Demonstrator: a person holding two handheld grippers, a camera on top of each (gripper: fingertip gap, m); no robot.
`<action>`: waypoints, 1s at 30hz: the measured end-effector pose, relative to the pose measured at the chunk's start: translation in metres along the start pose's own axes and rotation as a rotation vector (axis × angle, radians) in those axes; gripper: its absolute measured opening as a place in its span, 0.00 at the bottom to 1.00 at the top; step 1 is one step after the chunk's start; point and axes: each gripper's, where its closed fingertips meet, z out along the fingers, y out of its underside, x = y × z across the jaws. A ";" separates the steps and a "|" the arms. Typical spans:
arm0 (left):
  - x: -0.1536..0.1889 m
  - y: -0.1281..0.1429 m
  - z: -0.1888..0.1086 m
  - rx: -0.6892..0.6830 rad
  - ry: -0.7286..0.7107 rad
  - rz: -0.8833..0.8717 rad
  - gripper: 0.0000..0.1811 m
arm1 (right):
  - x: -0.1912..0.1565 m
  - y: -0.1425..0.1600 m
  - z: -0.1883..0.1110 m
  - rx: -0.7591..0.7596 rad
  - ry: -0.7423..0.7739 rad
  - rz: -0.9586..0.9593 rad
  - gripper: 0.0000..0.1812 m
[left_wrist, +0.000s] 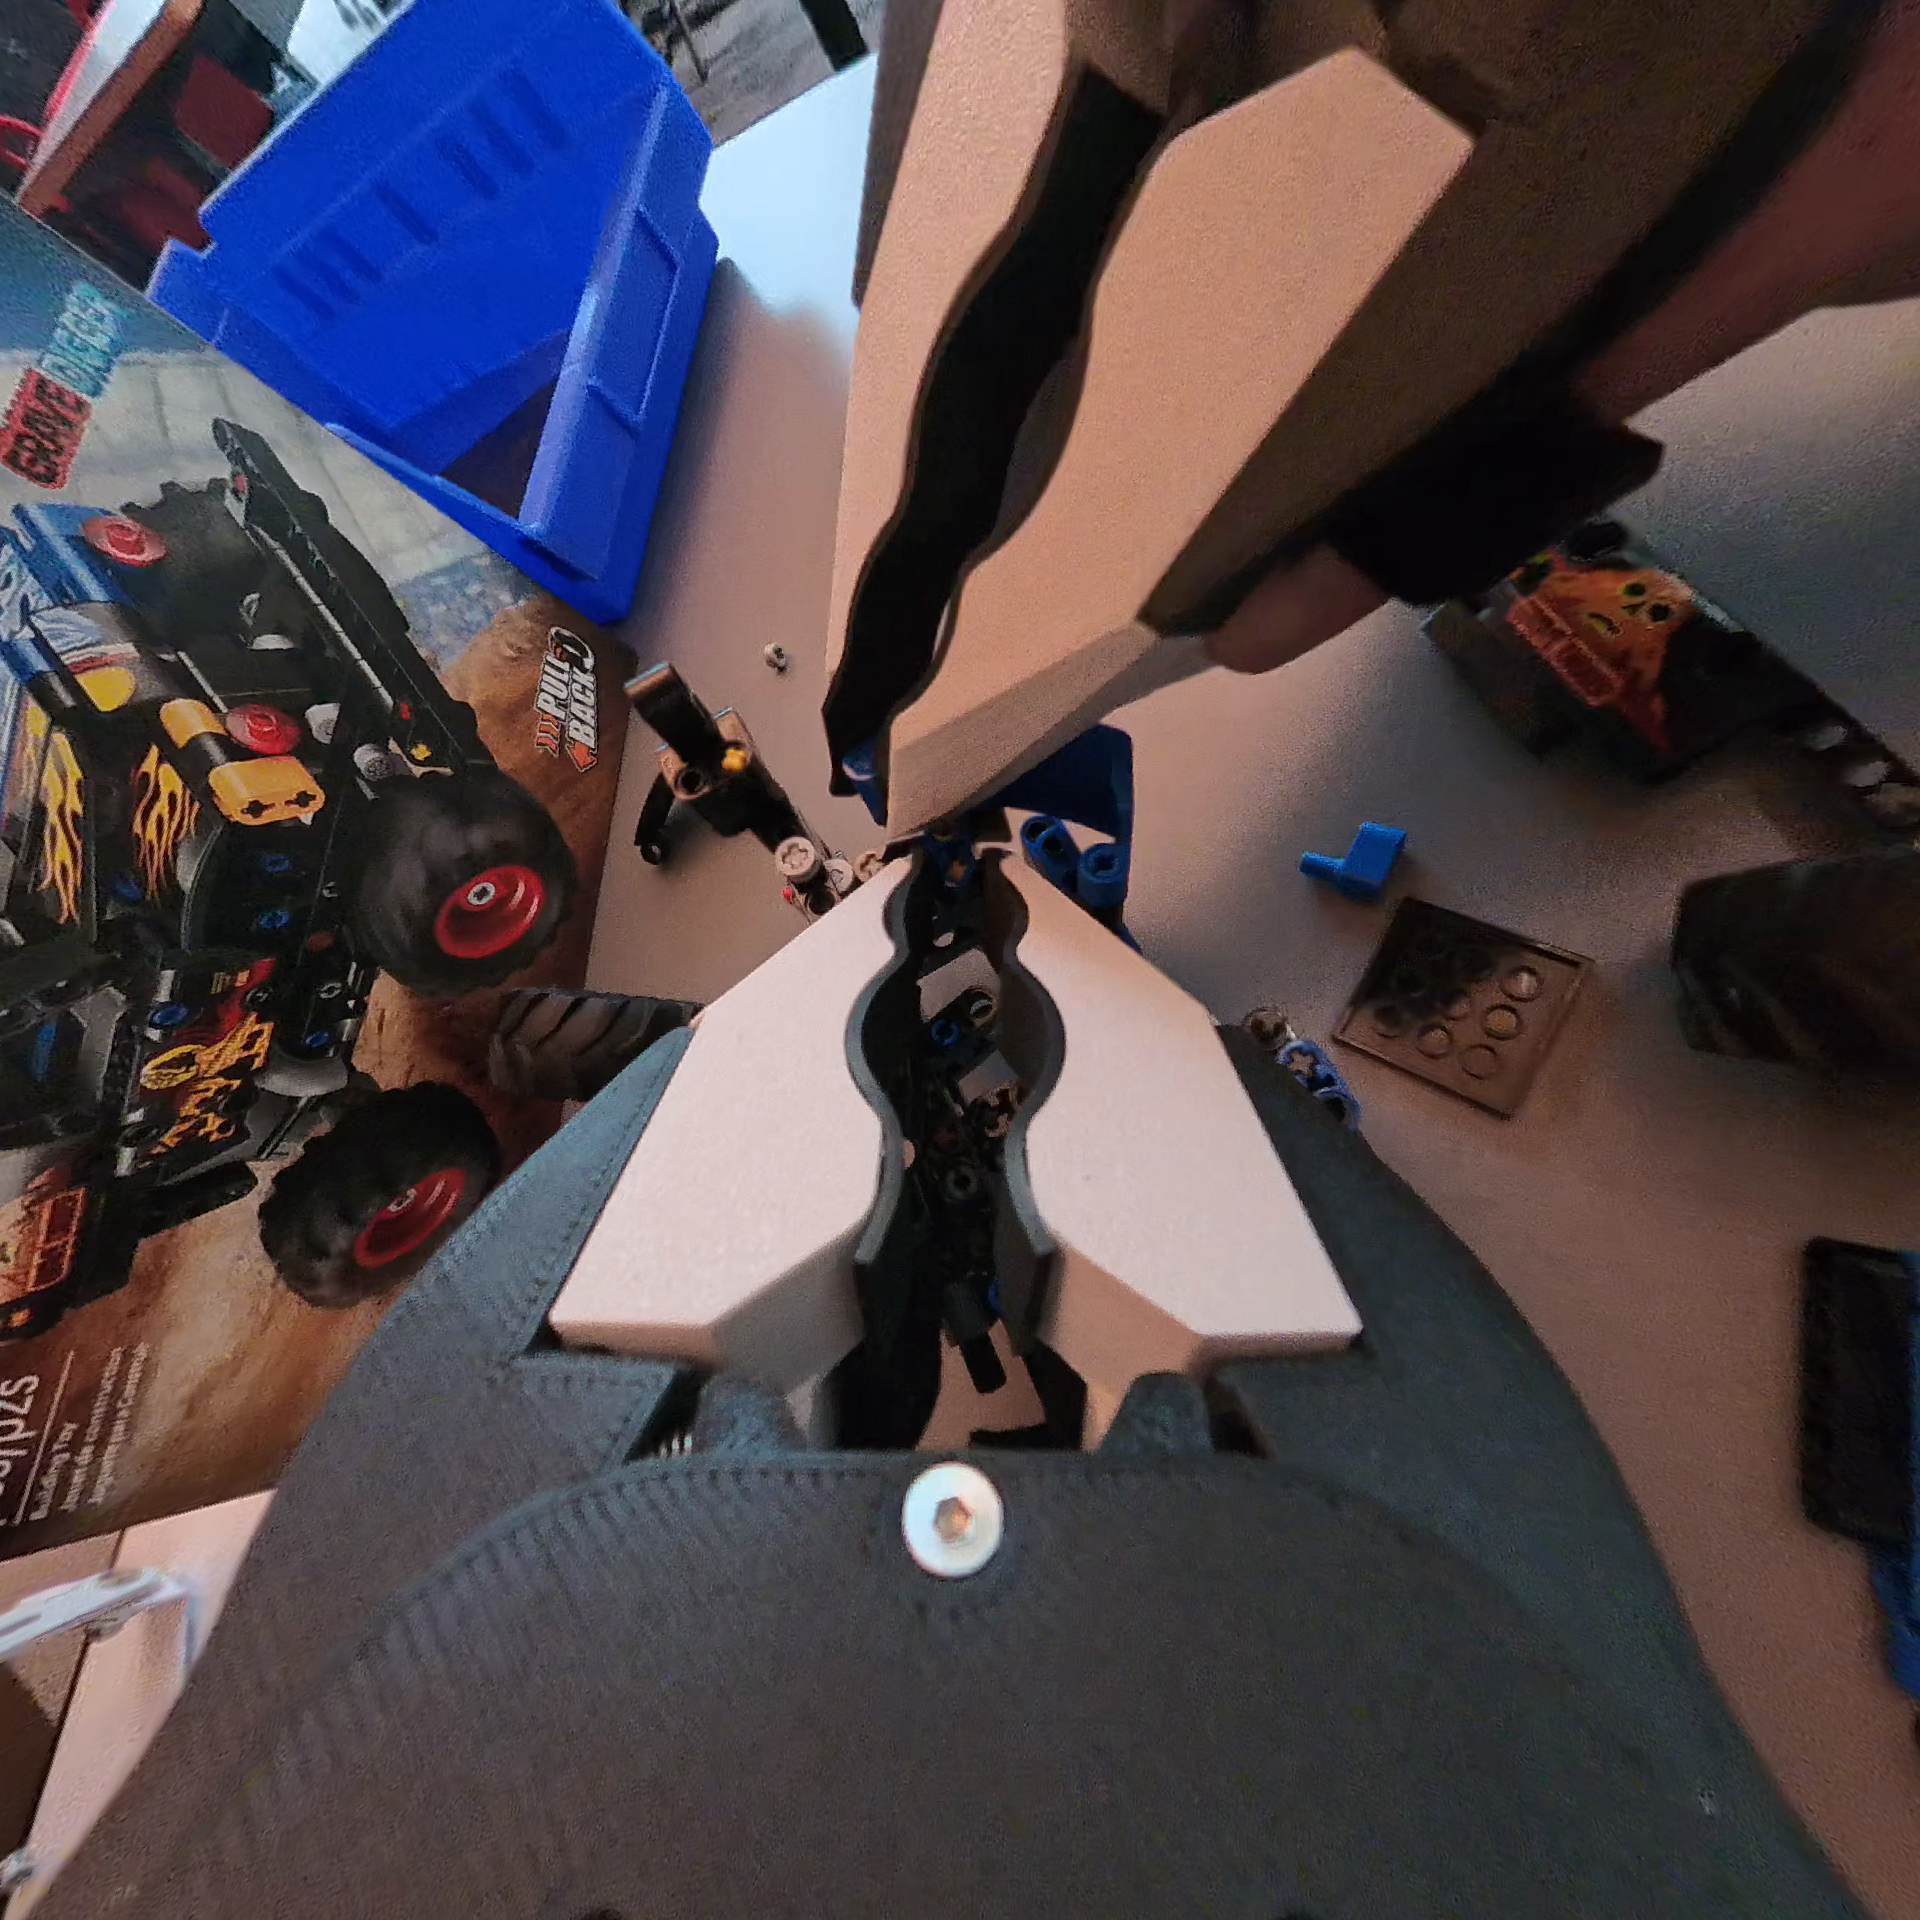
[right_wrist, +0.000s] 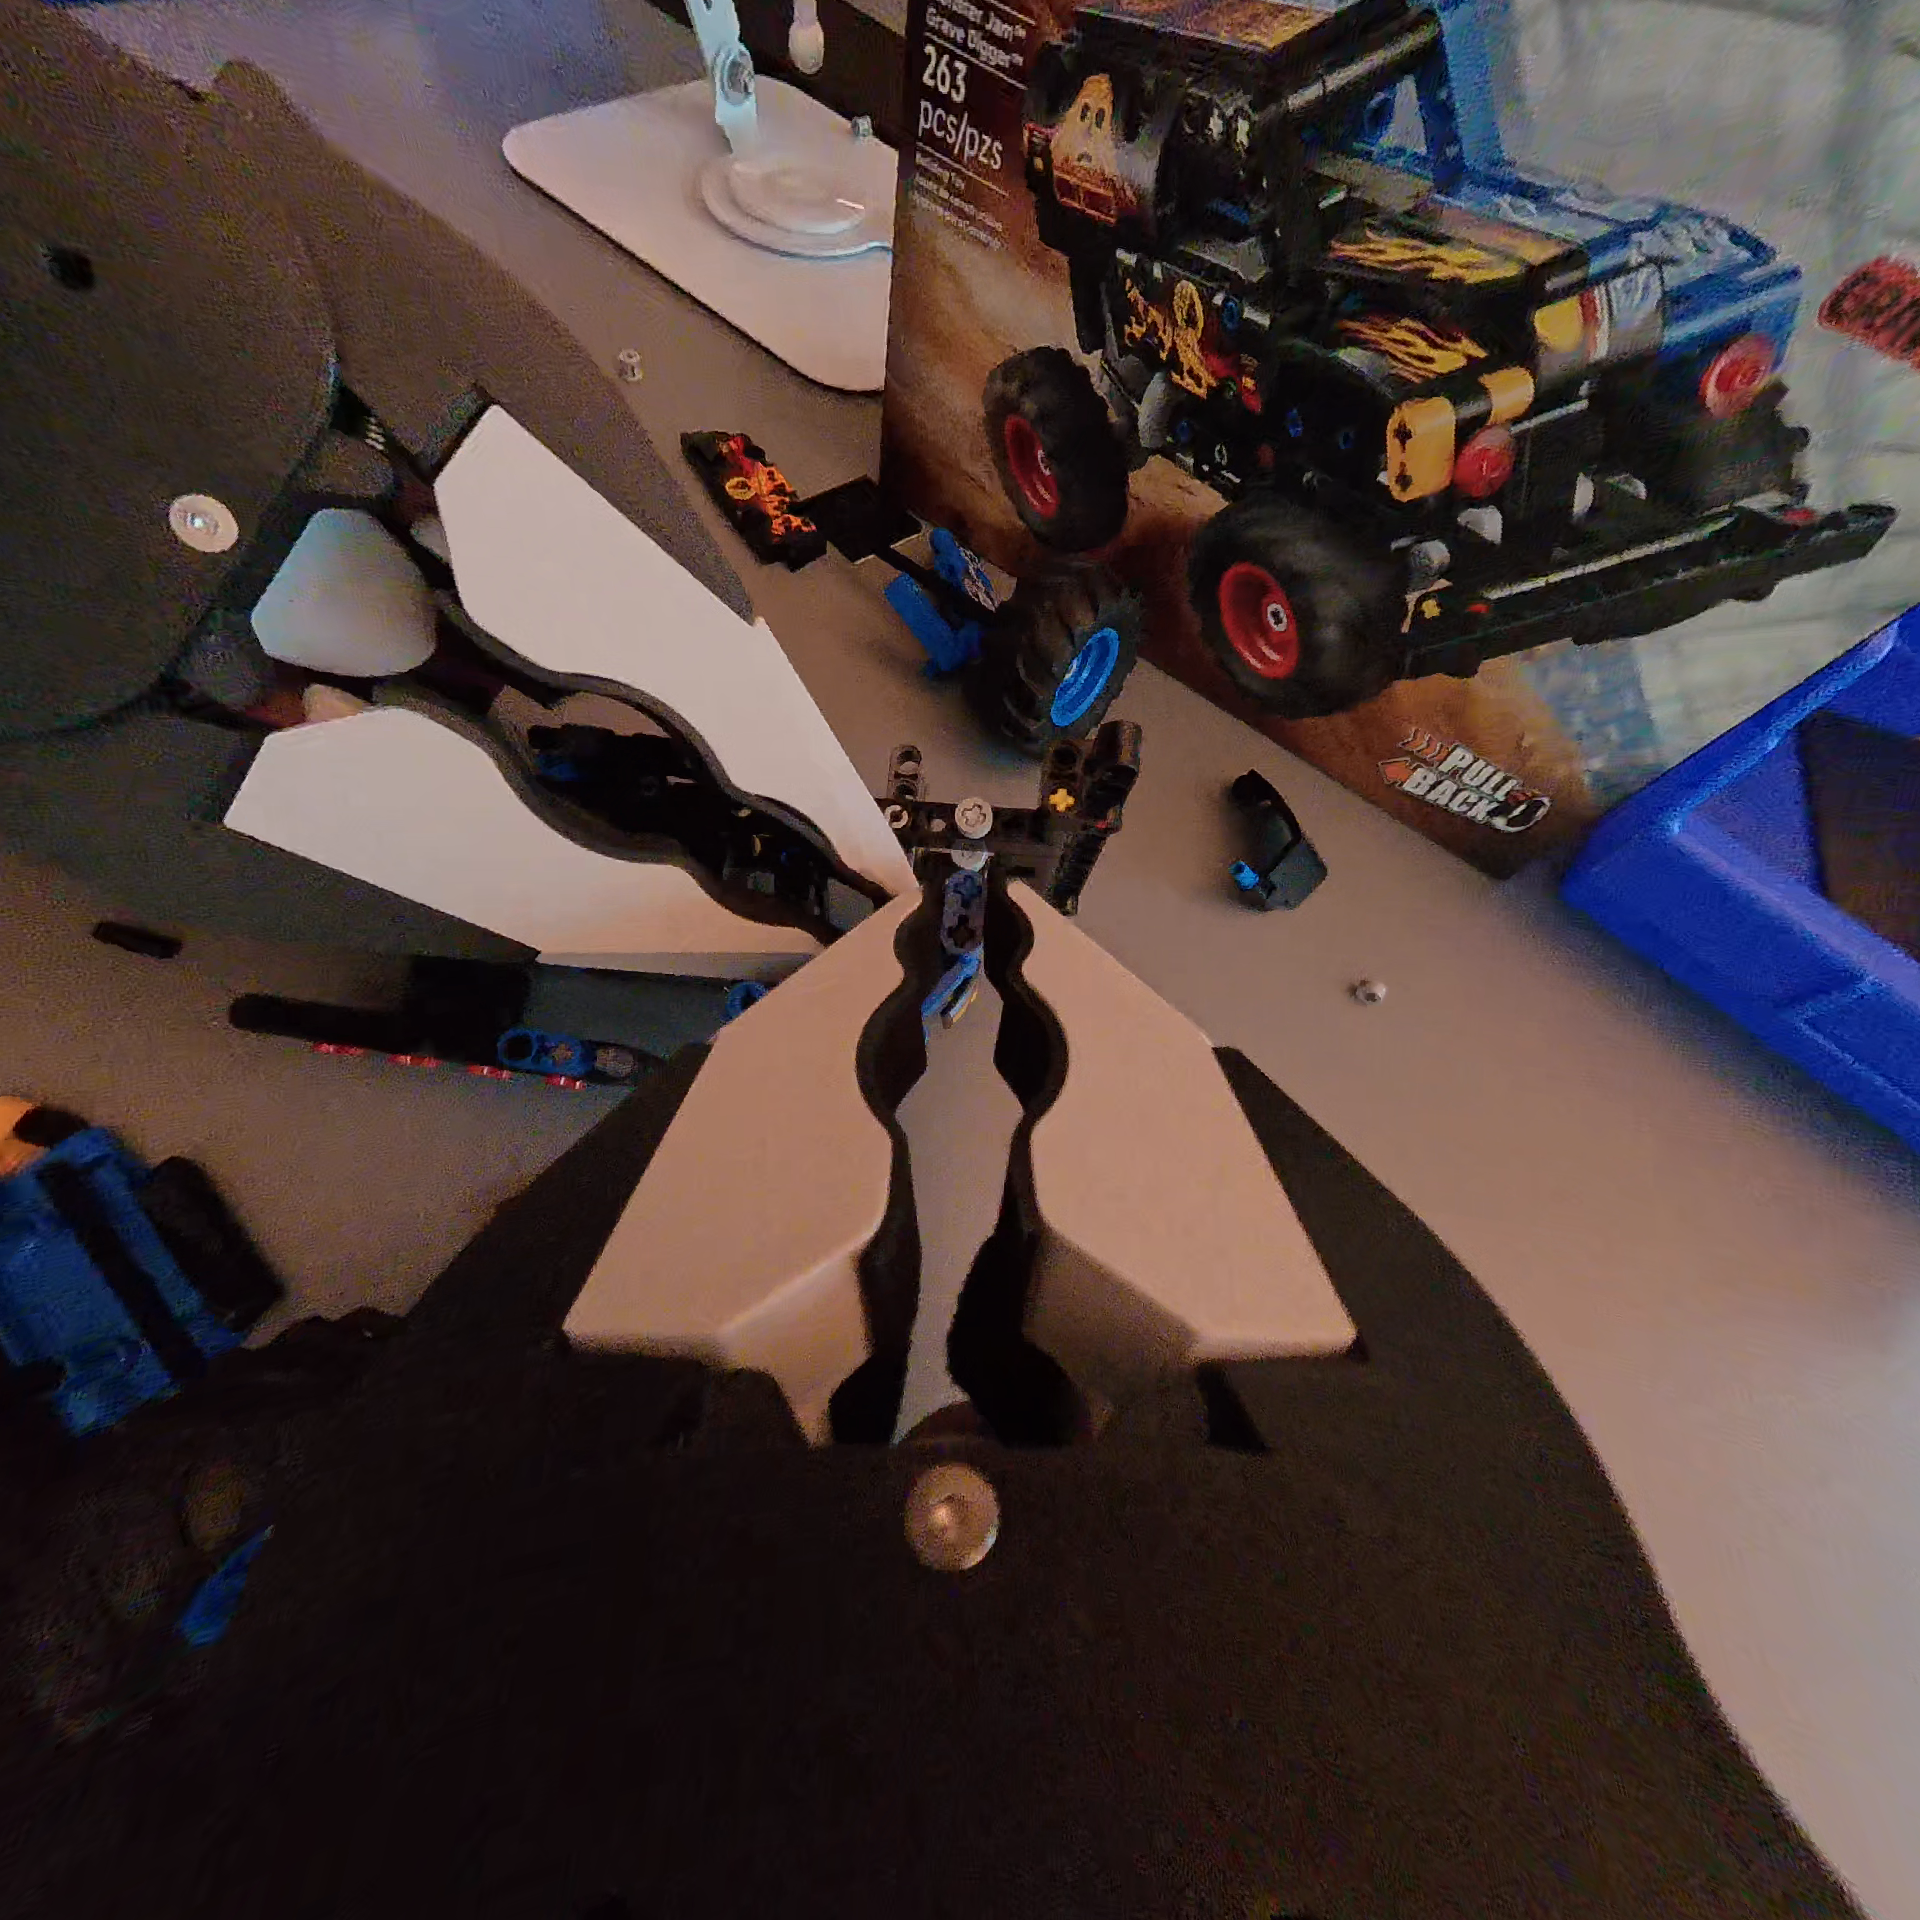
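Rigidity and lightness mark the black-and-blue pinned plastic brick frame (left_wrist: 951, 1101) we pinch in the left gripper (left_wrist: 951, 862); at twelve o'clock our right gripper (right_wrist: 961, 904) nips its small blue connector (right_wrist: 961, 935); hold beams, not pins.

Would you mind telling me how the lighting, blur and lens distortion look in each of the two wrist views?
Left wrist view: strong fisheye bending at the edges, the blue bin and toy box smeared by blur, warm light on the left gripper. Right wrist view: dimmer, the lower gripper body nearly black in shadow, the right gripper sharper at its jaws, and the edges blurred.
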 end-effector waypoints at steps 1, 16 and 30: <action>0.000 0.000 -0.001 0.010 0.000 -0.001 0.05 | -0.002 -0.001 -0.001 0.001 0.004 0.000 0.02; 0.000 -0.008 -0.002 0.090 -0.012 -0.013 0.05 | -0.001 -0.007 -0.012 -0.045 0.197 -0.097 0.02; 0.000 -0.012 0.003 0.092 -0.036 -0.024 0.07 | 0.009 -0.004 -0.021 0.153 -0.025 0.327 0.03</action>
